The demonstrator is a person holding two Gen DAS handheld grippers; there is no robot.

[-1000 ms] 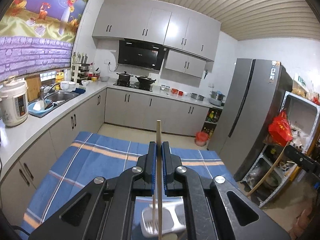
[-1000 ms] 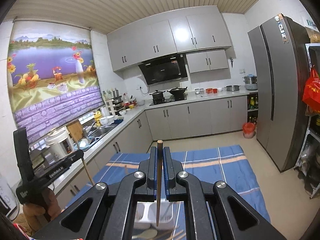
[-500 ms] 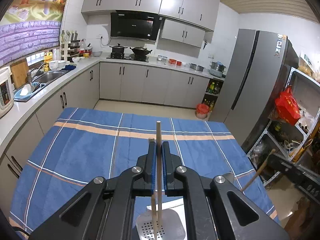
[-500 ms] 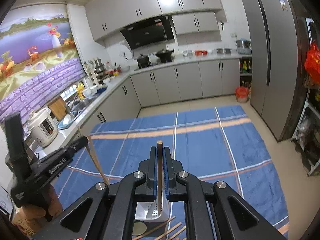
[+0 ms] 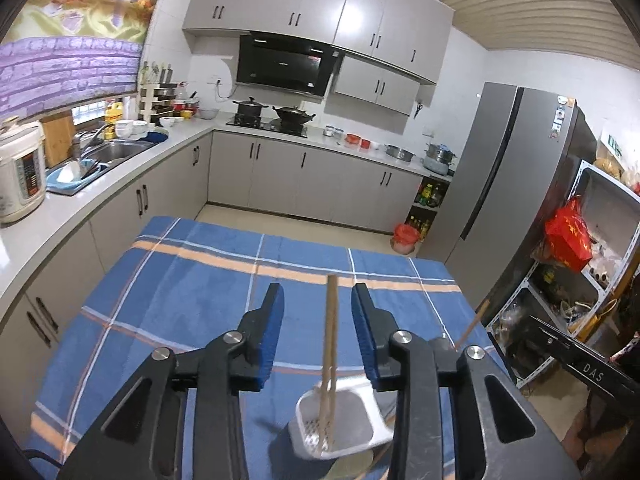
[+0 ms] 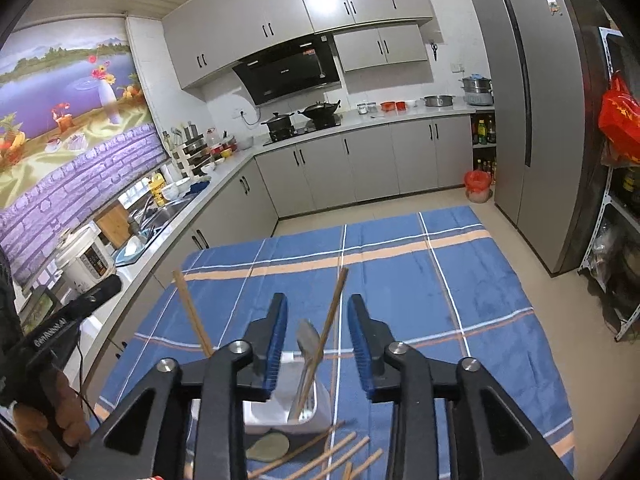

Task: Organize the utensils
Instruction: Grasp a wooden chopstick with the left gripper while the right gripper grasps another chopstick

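Chopsticks stand in holder between open left hand-held gripper fingers

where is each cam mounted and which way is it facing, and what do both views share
Left wrist: sits on the left hand-held gripper, looking forward and down over the blue plaid tablecloth toward the stove wall; its open blue-padded fingers frame chopsticks standing in the white utensil holder.
Right wrist: sits on the right hand-held gripper, facing the same wall, fingers open; the left hand-held gripper and the person's hand show at lower left.
Shared: tablecloth, utensil holder, range hood, fridge.
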